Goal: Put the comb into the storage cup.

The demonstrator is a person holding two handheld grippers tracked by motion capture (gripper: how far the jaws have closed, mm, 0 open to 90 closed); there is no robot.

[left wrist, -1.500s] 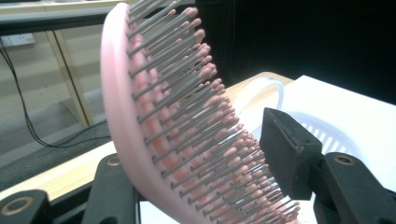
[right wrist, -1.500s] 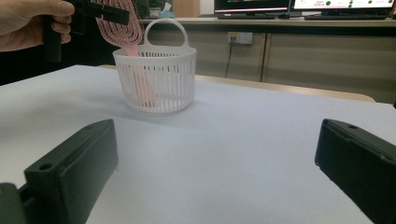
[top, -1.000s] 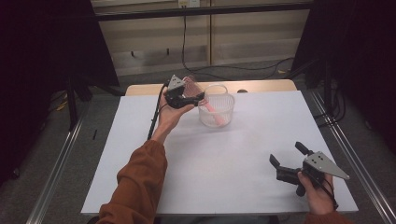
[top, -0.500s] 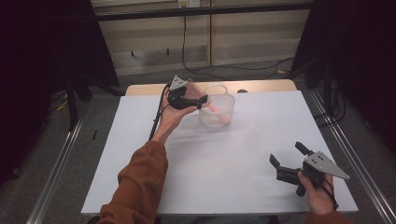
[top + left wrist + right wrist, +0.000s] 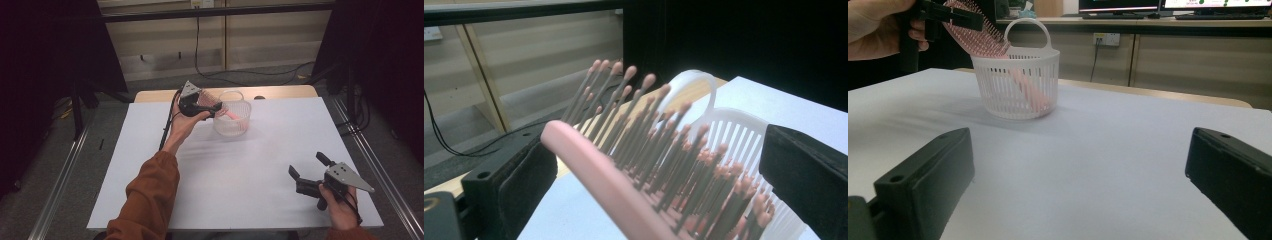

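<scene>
A pink hairbrush [image 5: 212, 101] stands handle-down in a white slotted basket [image 5: 235, 125] at the back of the white table, its bristled head leaning over the rim. My left gripper [image 5: 214, 105] is around that head. Its jaws have just been opening and now stand wide on either side of the hairbrush [image 5: 624, 165], with the basket [image 5: 734, 130] just behind. The right gripper view shows the brush [image 5: 979, 35] resting in the basket [image 5: 1018, 85]. My right gripper [image 5: 306, 165] is open and empty near the front right, low over the table.
The white board [image 5: 250, 165] lies on a wooden table [image 5: 280, 91] whose edge shows at the back. Metal rails [image 5: 370, 165] run along both sides. Cables [image 5: 235, 75] trail on the floor behind, and dark curtains hang left and right.
The left gripper's jaws look a little wider around the brush head. Both hands have kept their places, and the brush stays leaning in the basket.
</scene>
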